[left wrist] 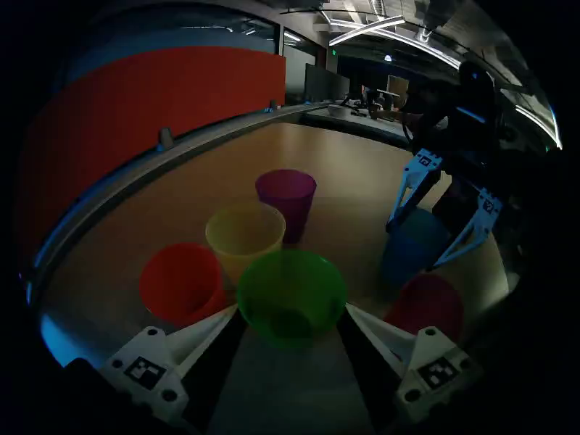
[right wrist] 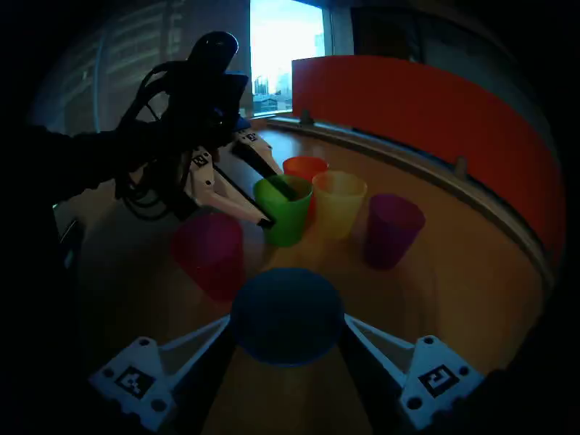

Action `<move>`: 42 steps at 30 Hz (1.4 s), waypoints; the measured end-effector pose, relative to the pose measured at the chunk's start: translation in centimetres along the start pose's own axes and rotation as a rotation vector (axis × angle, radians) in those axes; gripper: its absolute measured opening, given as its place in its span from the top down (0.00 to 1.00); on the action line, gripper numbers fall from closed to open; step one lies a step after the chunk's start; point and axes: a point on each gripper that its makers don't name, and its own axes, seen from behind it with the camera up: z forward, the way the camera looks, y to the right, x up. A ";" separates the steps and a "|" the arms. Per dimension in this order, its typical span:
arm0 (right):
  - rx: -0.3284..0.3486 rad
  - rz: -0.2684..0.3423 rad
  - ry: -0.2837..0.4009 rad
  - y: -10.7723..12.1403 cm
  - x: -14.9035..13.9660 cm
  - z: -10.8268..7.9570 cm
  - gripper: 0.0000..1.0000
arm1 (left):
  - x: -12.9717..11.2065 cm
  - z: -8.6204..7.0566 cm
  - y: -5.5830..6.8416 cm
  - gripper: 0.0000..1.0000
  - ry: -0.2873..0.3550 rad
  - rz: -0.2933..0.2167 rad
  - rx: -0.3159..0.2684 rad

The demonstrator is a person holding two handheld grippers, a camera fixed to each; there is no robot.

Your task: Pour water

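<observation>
The left gripper [left wrist: 291, 310] has its fingers closed on the green cup [left wrist: 291, 297], one pressing each side just below the rim. The right gripper [right wrist: 287, 319] grips the blue cup [right wrist: 287, 313] the same way. Both cups look like thin, light plastic: stiff enough to hold, but smooth and tapered, so a hard squeeze would likely flex the wall or let the cup slide down (whether either holds water is too dim to tell). A hold high on the wall, where the cup is widest, seems safest.

Room is tight around the green cup. The yellow cup [left wrist: 245, 235] stands just behind it, the red cup [left wrist: 181, 283] just beside it and the purple cup [left wrist: 286, 196] farther back. A dark red cup [right wrist: 209, 254] sits between the two grippers. The desk [left wrist: 348, 167] is bare toward the purple cup's far side and beyond the blue cup, while a red partition [left wrist: 159, 94] closes off the back edge. Tipping either cup should probably be done over the gap between them, lifted above the neighbours' rims.
</observation>
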 end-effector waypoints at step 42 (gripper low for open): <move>-0.078 0.039 0.236 0.0 11.7 -8.2 0.11 | 6.3 -12.1 2.0 0.17 0.228 0.007 0.169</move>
